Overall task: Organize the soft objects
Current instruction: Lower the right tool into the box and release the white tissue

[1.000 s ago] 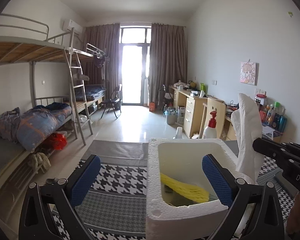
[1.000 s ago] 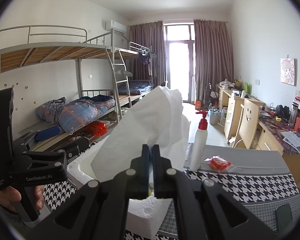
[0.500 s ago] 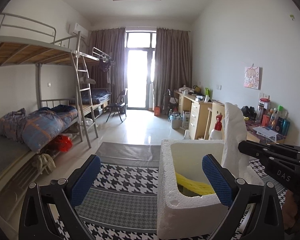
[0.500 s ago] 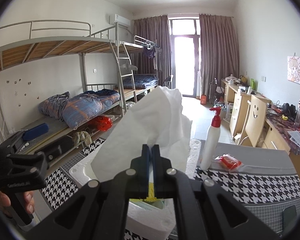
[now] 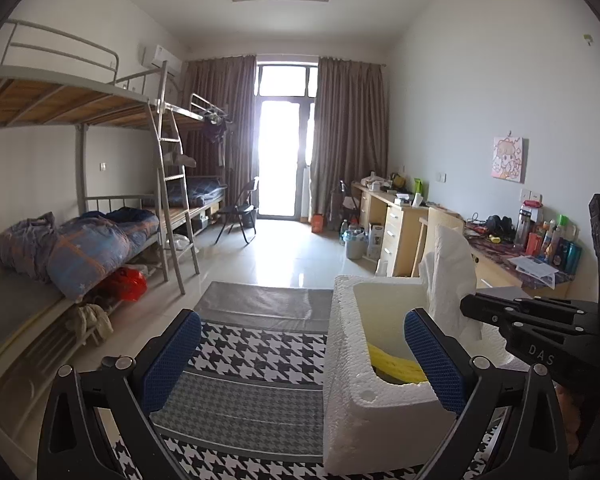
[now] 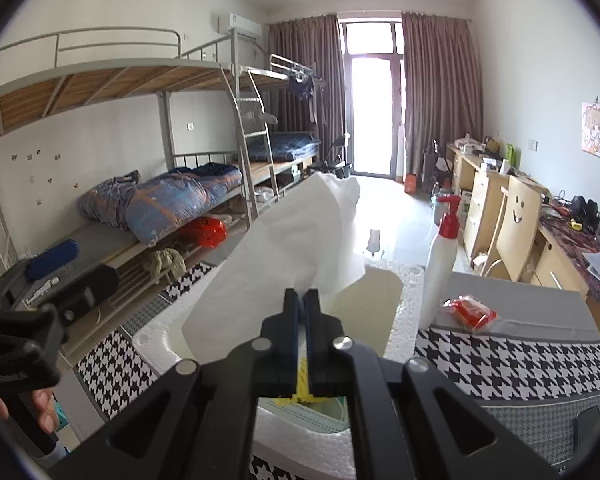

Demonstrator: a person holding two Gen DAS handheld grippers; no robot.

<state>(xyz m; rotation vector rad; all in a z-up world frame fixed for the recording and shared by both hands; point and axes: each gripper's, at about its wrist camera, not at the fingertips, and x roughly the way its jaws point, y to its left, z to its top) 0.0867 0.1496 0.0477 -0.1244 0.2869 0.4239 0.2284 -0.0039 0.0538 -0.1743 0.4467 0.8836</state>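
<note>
Foam box (image 5: 364, 412) on bench (image 5: 244, 396), right of bench middle in left wrist view. Sponge (image 5: 396, 366) inside box. Tissue (image 6: 284, 256) above box opening, in right tongs (image 6: 302, 300). Pump bottle (image 6: 440, 264) just right of box, packet (image 6: 470, 312) beside bottle. Bunk beds (image 5: 100, 220) left, desks (image 5: 404, 220) right behind.

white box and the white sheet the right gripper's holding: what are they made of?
White box: looks like expanded polystyrene foam, matte; beaded, pitted walls and crumbly rim. White sheet, pinched in the right gripper: probably tissue or thin nonwoven; soft creases, limp folds, slightly translucent edge.
</note>
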